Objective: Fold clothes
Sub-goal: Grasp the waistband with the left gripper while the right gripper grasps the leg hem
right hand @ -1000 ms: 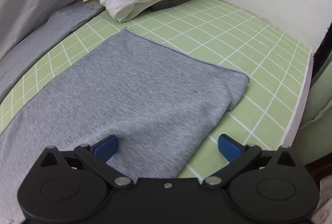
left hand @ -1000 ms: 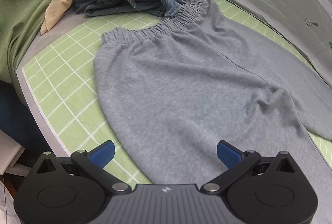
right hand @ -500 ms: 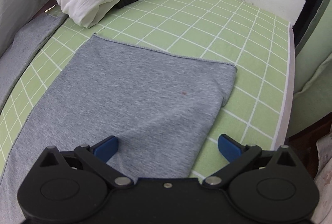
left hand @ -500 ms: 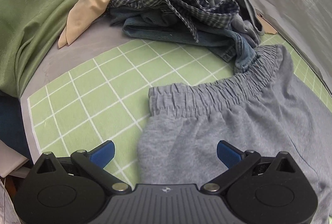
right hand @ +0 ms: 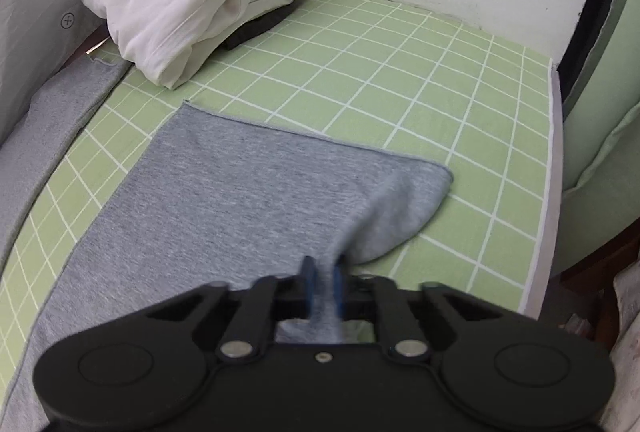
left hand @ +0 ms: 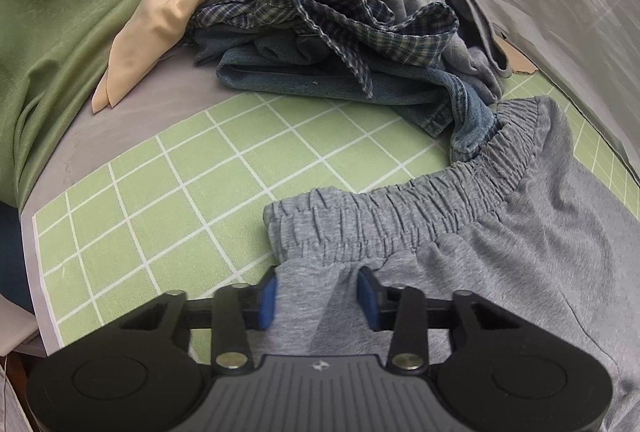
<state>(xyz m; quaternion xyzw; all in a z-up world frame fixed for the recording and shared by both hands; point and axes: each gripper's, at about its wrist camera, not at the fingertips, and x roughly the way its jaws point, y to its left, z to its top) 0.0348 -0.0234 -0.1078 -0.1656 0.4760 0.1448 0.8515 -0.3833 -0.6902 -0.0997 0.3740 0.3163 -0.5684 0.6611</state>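
Left tongs (left hand: pixel 316 302) have just been closing and now pinch the grey sweatpants (left hand: pixel 500 264) just below the elastic waistband (left hand: pixel 400 208), at its near corner, cloth bunching between the blue pads. Ahead of them, across bare green grid mat (left hand: pixel 192 200), a rumpled pile waits: plaid shirt (left hand: pixel 340 12), denim jeans (left hand: pixel 320 80), a tan cloth (left hand: pixel 160 16) and another grey garment, none folded. To their left hangs a green curtain (left hand: pixel 60 32).

Right tongs (right hand: pixel 323 282) have likewise just been closing and are clamped on the hem end of the trouser leg (right hand: pixel 260 200), the fabric drawn up into a ridge between the pads. Beyond them, to the left, sits a folded white garment (right hand: pixel 180 4) atop dark and red-checked pieces, which I judge to be finished work.

So the task looks partly done: one stack folded, the sweatpants spread flat and gripped at both ends with no fold yet made, the heap untouched.

The pants are soft, heathered jersey, limp and flat; the waistband is ribbed with gathers. The denim looks stiffer, and the mat smooth.
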